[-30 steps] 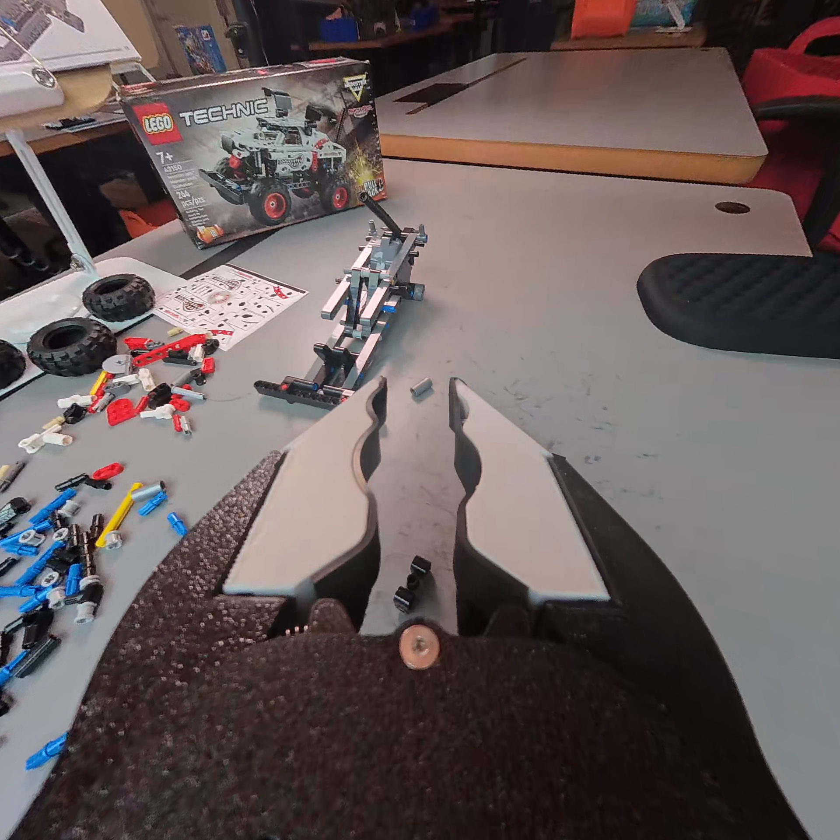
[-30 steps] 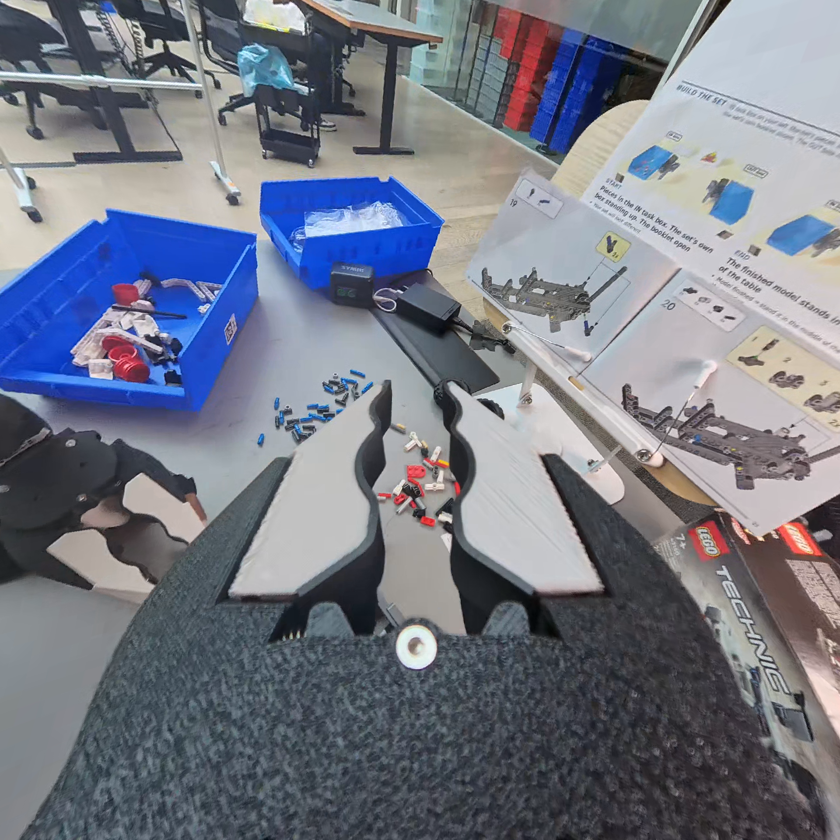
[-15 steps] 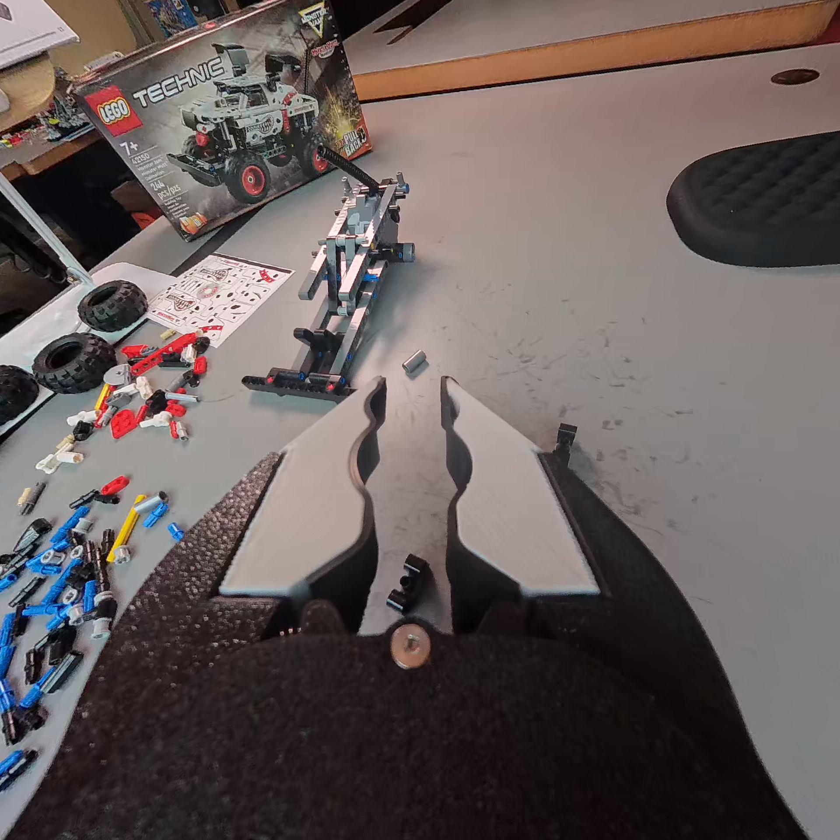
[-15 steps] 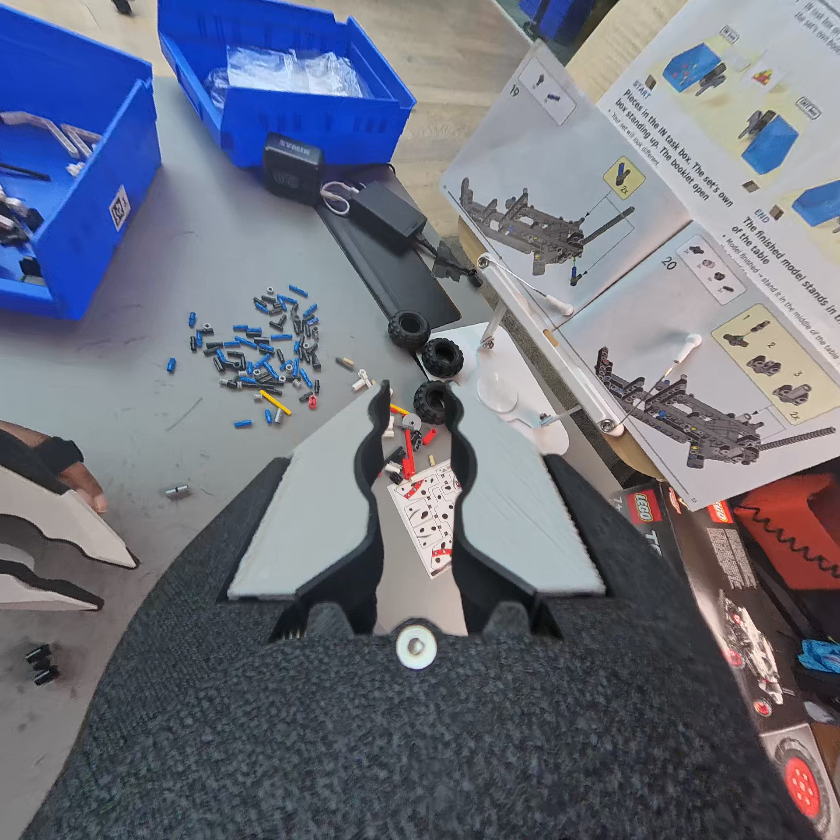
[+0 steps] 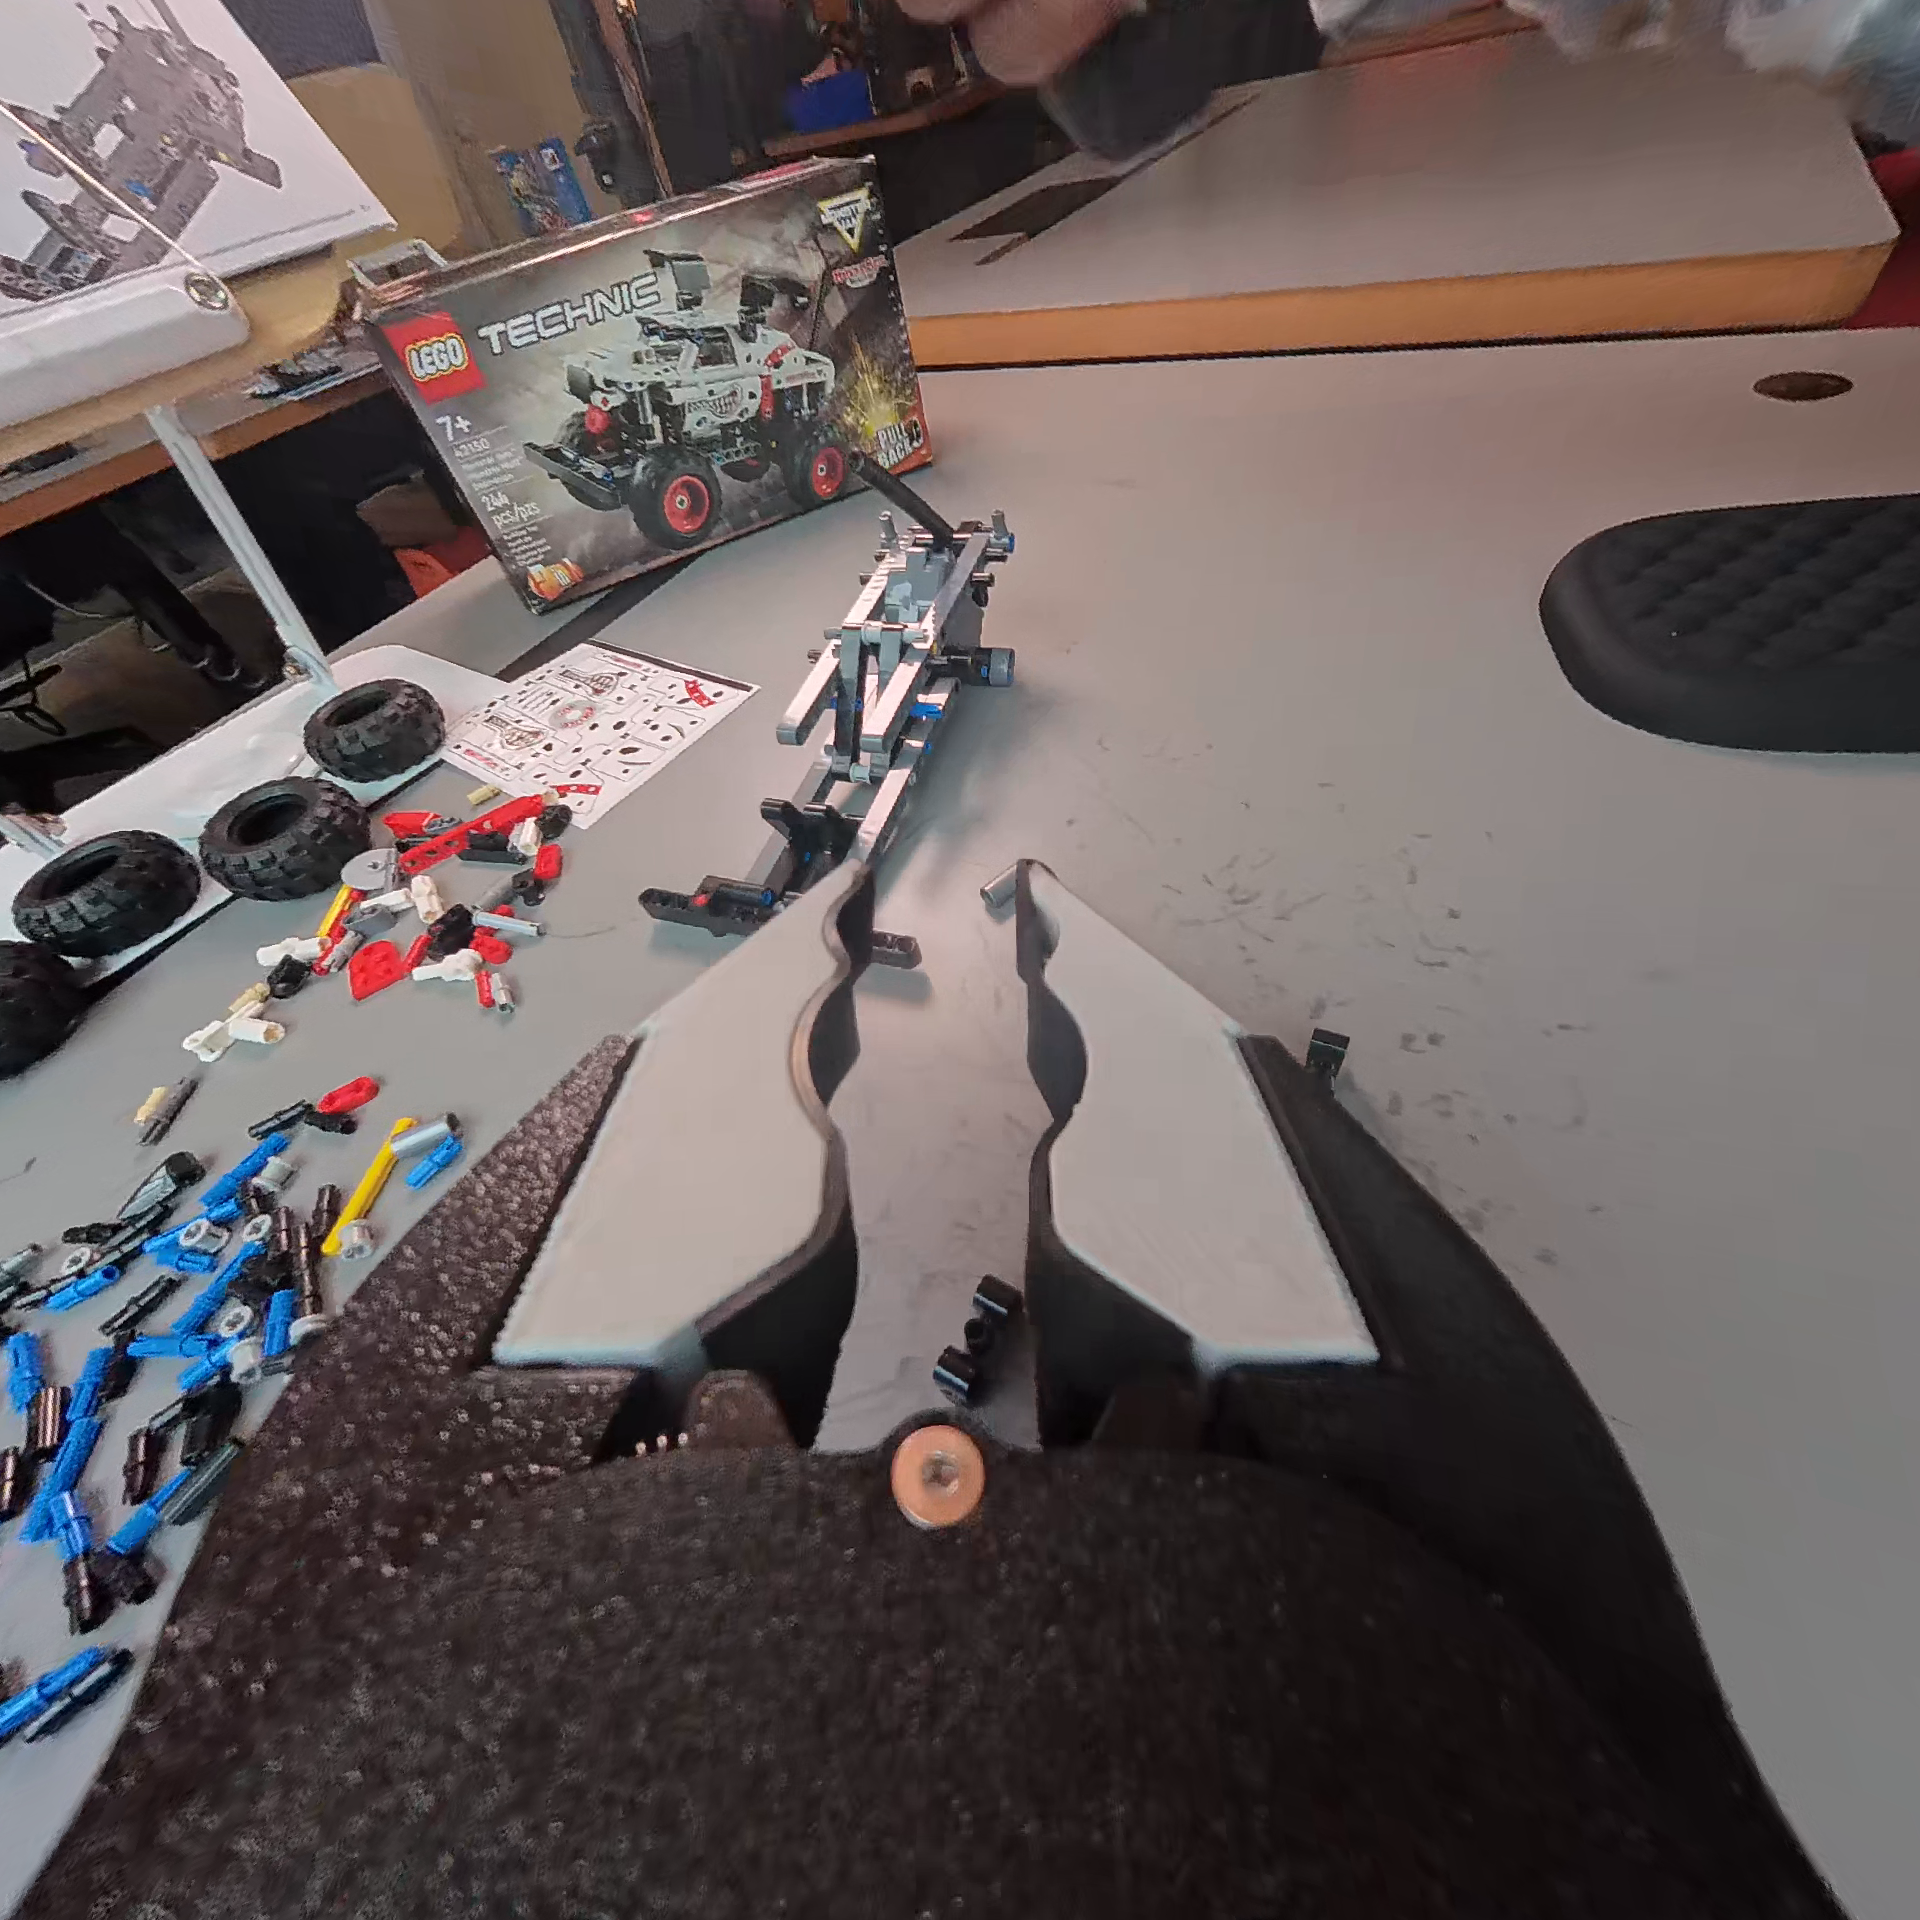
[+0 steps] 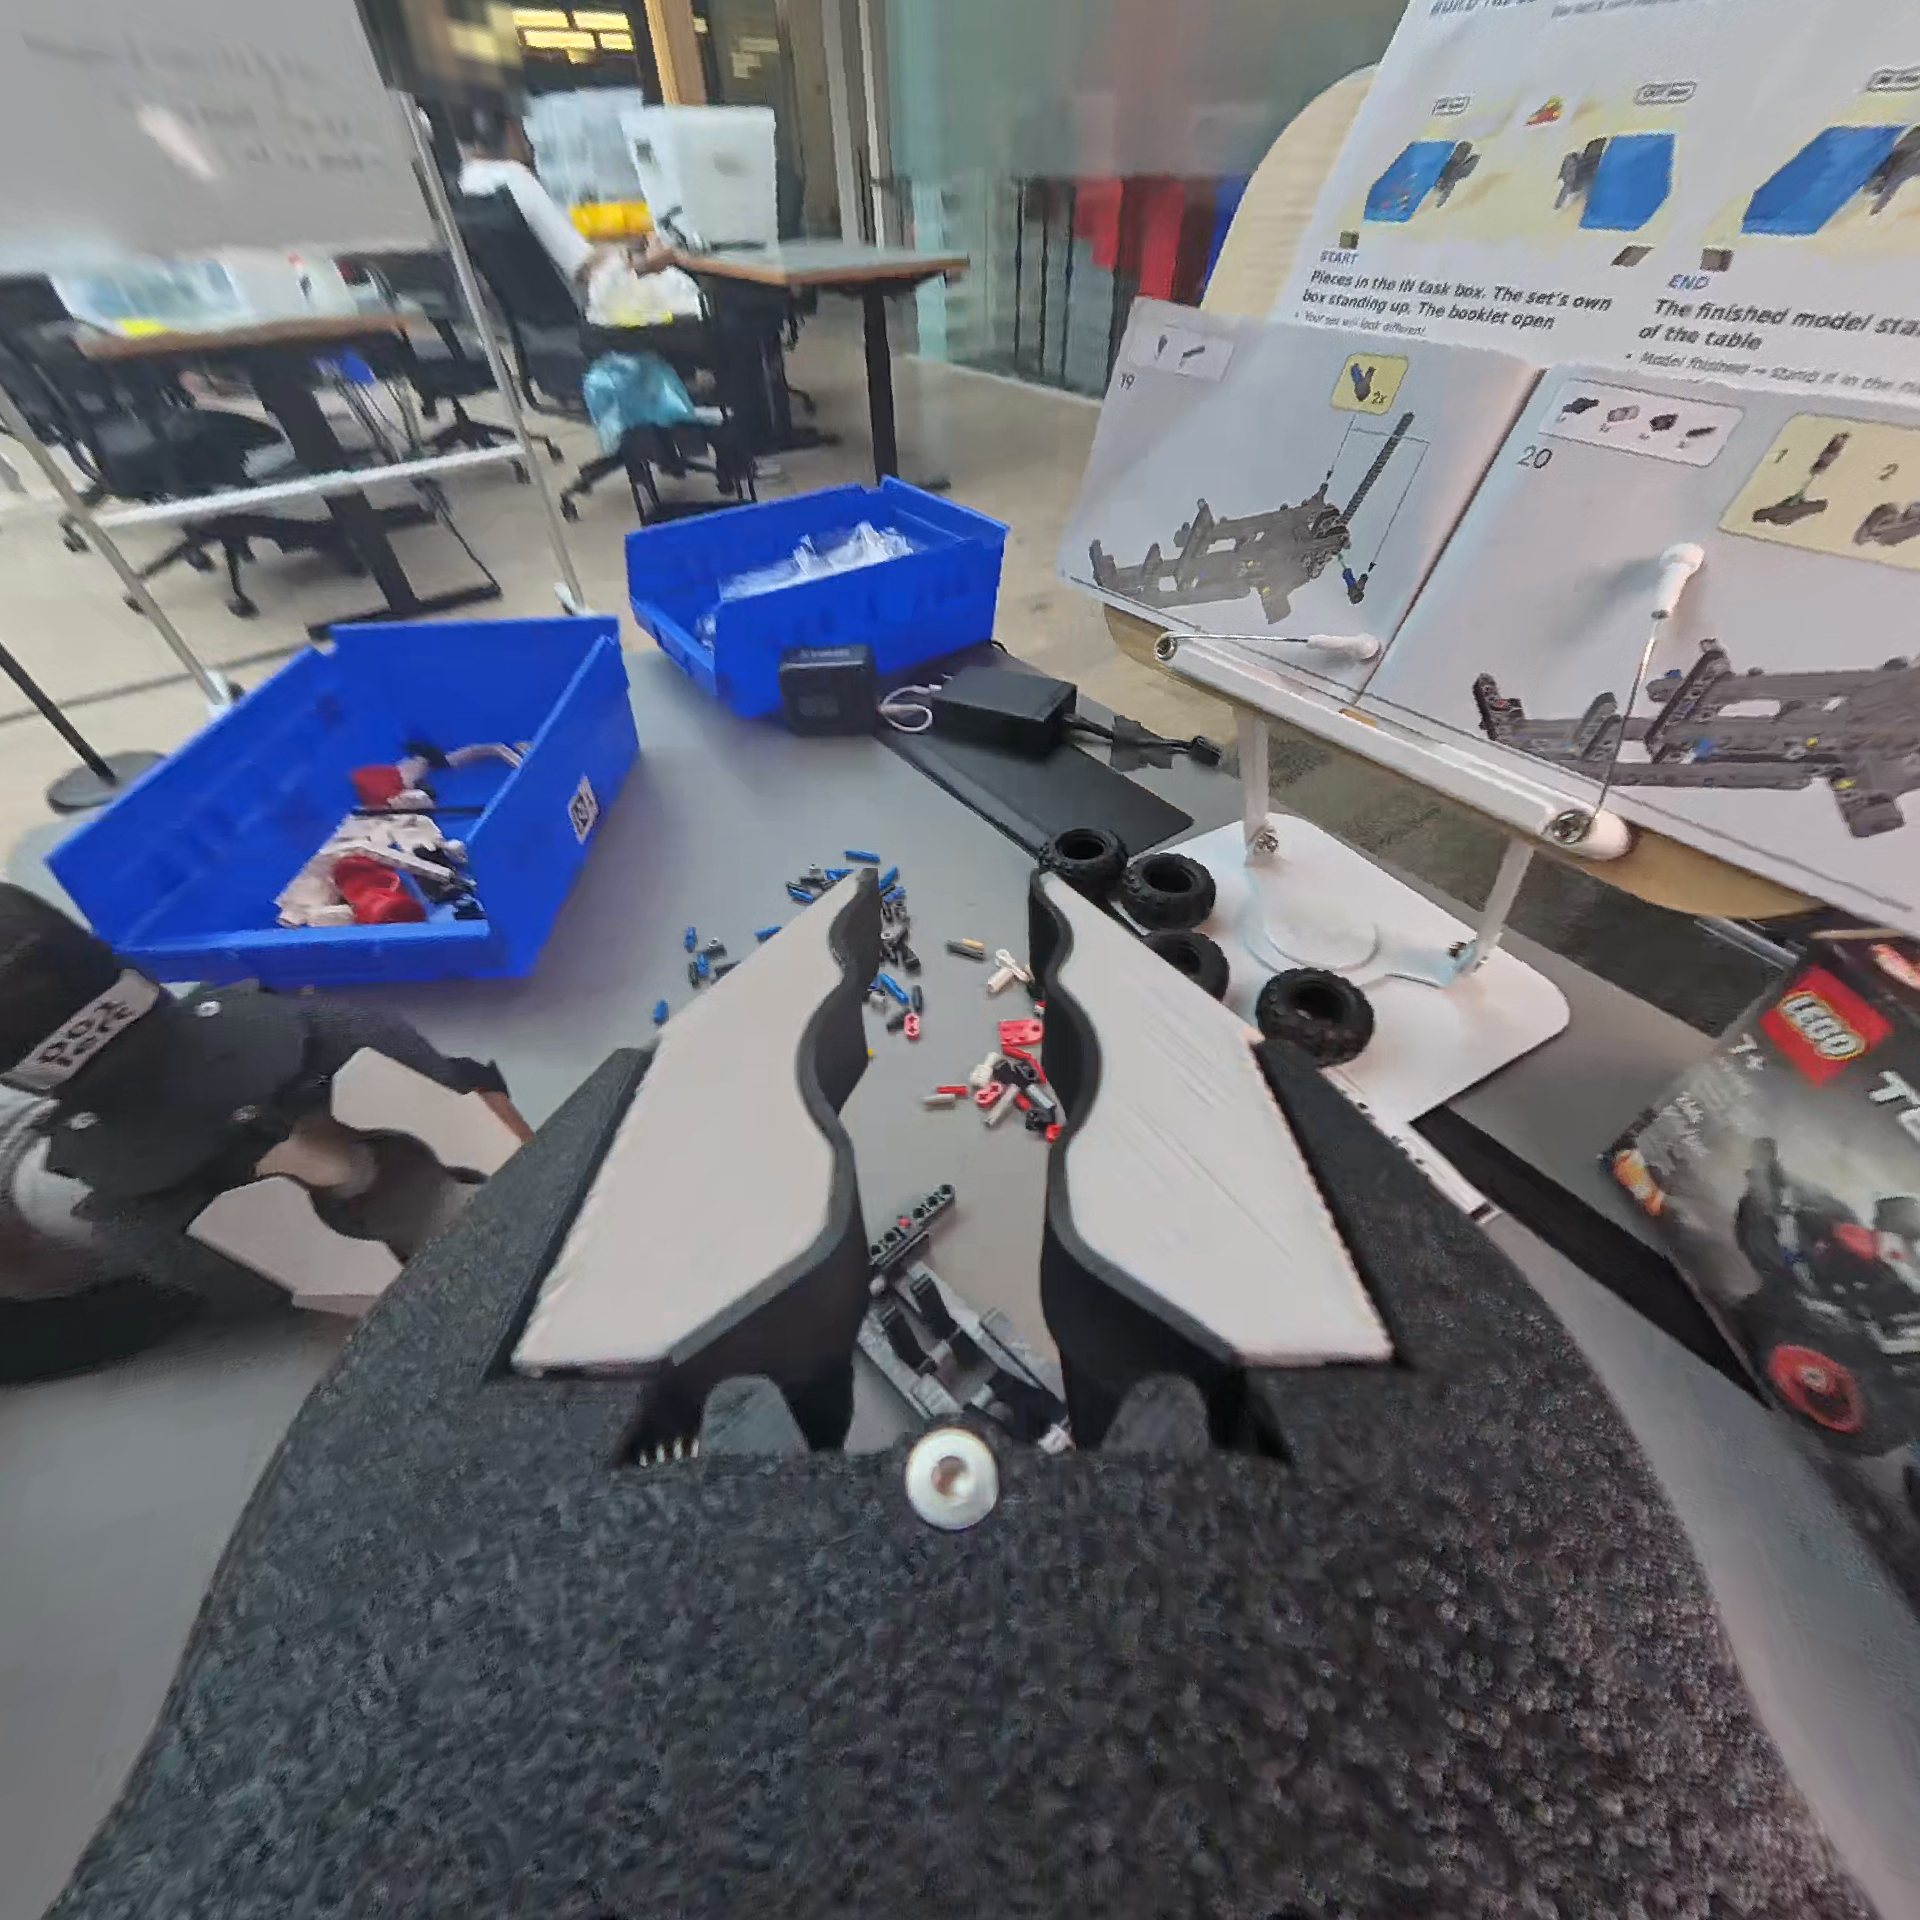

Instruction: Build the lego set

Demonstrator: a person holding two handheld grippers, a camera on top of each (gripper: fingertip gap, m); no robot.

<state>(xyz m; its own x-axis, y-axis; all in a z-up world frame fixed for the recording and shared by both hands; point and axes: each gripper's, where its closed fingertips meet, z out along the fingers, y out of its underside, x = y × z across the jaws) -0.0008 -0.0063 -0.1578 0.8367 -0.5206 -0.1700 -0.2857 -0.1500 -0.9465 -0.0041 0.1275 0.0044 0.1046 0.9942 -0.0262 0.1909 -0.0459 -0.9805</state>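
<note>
The half-built grey and black chassis [image 5: 883, 707] lies on the grey table [image 5: 1299, 831], just beyond my left gripper [image 5: 940, 894]. That gripper is open and empty, low over the table. A small grey bush [image 5: 997, 891] lies at its right fingertip and a black pin [image 5: 894, 948] by its left one. A black connector [image 5: 977, 1340] lies on the table between the finger bases. My right gripper [image 6: 951, 894] is open and empty, above the chassis end [image 6: 935, 1330] that shows between its fingers. The left gripper [image 6: 312, 1143] also shows at the left of the right wrist view.
Loose red, white and black parts [image 5: 436, 935], blue pins [image 5: 156, 1299] and tyres [image 5: 281, 831] lie left. The set box [image 5: 655, 416] and sticker sheet [image 5: 603, 717] are behind. A black mat [image 5: 1766, 623] lies right. Two blue bins [image 6: 343, 831] [image 6: 821, 592] and the booklet stand [image 6: 1455, 571] stand farther off. Spacing between my two grippers at the tips: around 20 cm.
My right gripper has swung up and back, so the chassis end now shows between its fingers. My left gripper has shifted slightly near the chassis front. Both stay open.
</note>
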